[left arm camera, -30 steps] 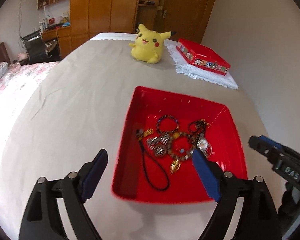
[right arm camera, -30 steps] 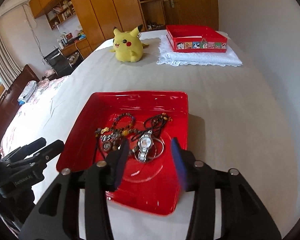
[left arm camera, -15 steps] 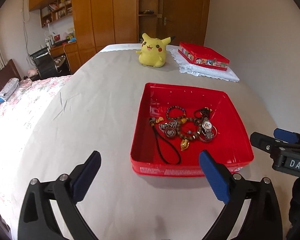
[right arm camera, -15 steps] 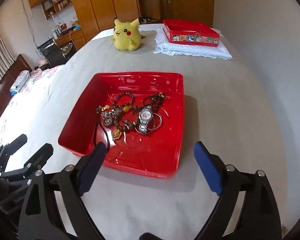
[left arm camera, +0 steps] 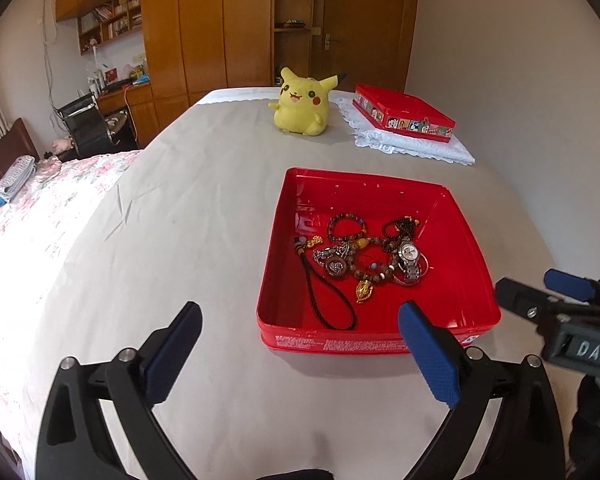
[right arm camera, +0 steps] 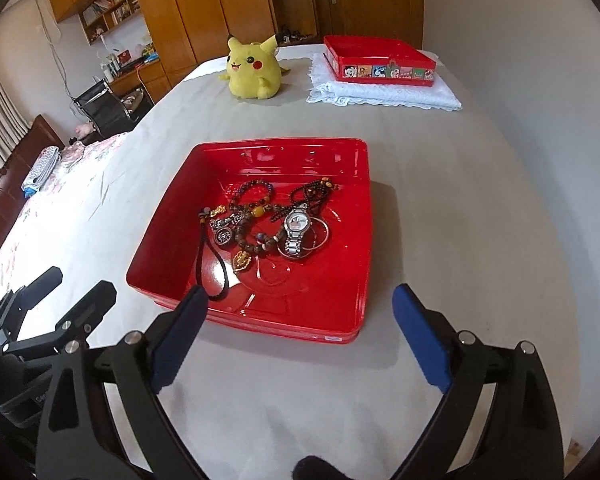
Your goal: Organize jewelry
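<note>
Left wrist view: left gripper [left arm camera: 300, 338] gaping wide, empty, just short of the red tray [left arm camera: 474, 256]. Jewelry [left arm camera: 364, 252] sits heaped mid-tray on the bed. Right gripper [right arm camera: 300, 316] jaws have just been opening, wide now, nothing between them.

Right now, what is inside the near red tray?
The red tray holds a tangled heap: a silver wristwatch, beaded bracelets, a gold pendant, and a black cord loop. Whatever lies under the heap is covered.
</note>
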Motion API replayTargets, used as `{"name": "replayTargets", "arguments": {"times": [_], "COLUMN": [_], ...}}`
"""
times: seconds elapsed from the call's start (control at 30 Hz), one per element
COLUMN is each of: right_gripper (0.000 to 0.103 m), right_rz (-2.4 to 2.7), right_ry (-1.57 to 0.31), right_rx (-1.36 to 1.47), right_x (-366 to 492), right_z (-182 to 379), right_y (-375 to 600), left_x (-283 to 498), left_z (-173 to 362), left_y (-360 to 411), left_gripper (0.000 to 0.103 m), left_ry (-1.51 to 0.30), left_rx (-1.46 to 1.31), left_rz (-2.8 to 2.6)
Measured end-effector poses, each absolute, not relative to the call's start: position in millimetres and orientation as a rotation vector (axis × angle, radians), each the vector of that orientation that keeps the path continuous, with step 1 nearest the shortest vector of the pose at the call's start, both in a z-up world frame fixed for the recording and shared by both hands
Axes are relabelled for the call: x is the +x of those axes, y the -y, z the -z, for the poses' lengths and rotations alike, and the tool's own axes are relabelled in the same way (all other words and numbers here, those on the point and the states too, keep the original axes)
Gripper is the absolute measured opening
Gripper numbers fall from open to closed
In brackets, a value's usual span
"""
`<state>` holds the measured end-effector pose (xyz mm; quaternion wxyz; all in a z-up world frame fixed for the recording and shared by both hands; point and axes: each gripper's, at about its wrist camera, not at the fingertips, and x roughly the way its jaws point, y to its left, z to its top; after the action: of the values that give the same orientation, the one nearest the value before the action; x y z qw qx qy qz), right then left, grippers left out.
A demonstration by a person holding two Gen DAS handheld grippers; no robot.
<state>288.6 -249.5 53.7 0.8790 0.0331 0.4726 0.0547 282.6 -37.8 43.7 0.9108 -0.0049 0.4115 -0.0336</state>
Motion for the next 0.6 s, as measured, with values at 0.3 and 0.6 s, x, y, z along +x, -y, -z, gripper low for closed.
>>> {"name": "replayTargets", "arguments": {"times": [0.3, 0.6], "right_gripper": [0.093, 0.093], "right_rz": [-0.106, -0.054], "right_ry": [-1.043, -1.046], "right_rx": [0.049, 0.029], "right_x": [293.5, 296.0], "right_z": [-32.5, -22.6], "right_y": [241.9, 247.1], "left_x": [286.7, 291.4], "left_z": [-34.4, -26.4], "left_y": [35.1, 27.5], "left_gripper": [0.099, 0.099], "left_ry": [-0.855, -0.864], "left_rx": [0.01, 0.018], "left_rz": [0.059, 0.04]}}
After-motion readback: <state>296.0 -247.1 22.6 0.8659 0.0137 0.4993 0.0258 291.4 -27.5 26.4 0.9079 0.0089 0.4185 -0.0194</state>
